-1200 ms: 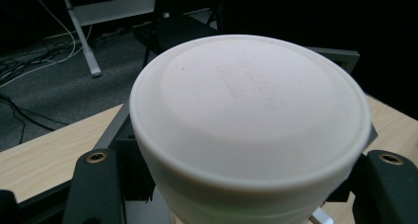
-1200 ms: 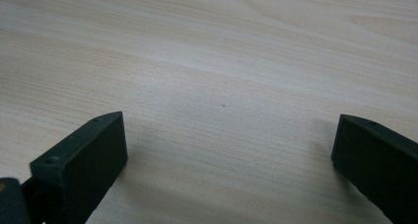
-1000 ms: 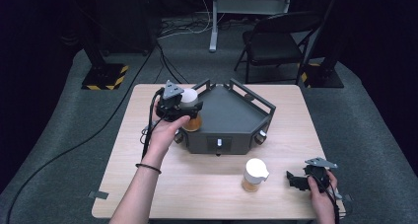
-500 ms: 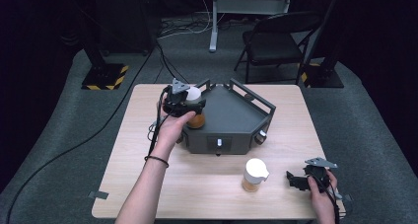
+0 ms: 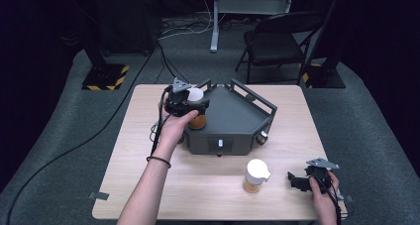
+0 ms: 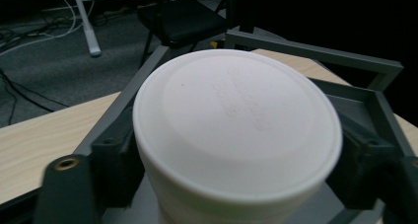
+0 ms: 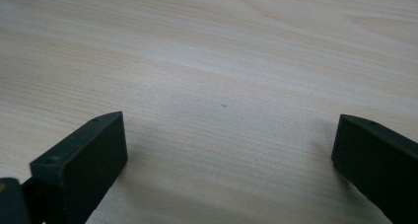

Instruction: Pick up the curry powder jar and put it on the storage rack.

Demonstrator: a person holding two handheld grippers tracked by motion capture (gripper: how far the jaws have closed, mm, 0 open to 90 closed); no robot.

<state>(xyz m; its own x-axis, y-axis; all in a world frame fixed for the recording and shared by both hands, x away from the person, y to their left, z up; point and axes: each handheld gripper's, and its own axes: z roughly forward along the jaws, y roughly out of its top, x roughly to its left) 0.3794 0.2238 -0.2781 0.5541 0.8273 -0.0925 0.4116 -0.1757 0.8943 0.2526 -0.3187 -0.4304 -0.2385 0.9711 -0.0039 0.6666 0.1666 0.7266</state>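
My left gripper (image 5: pixel 190 106) is shut on a white-lidded jar of orange stuff (image 5: pixel 196 120), holding it over the left part of the dark grey tray (image 5: pixel 237 118). In the left gripper view the jar's white lid (image 6: pixel 236 130) sits between the two black jaws, with the tray's rails behind it. A second white-lidded jar (image 5: pixel 255 175) stands on the table in front of the tray. My right gripper (image 5: pixel 297 180) rests low near the table's front right corner, open, with bare wood (image 7: pixel 222 105) between its jaws.
The wooden table (image 5: pixel 138 150) has free room on its left side and front. The tray has raised rails (image 5: pixel 255 97) and knobs (image 5: pixel 219 145) on its front face. A black chair (image 5: pixel 277 41) and stand legs are on the floor beyond.
My left gripper has carried the jar to the right and further over the tray. The right gripper and the second jar have stayed put.
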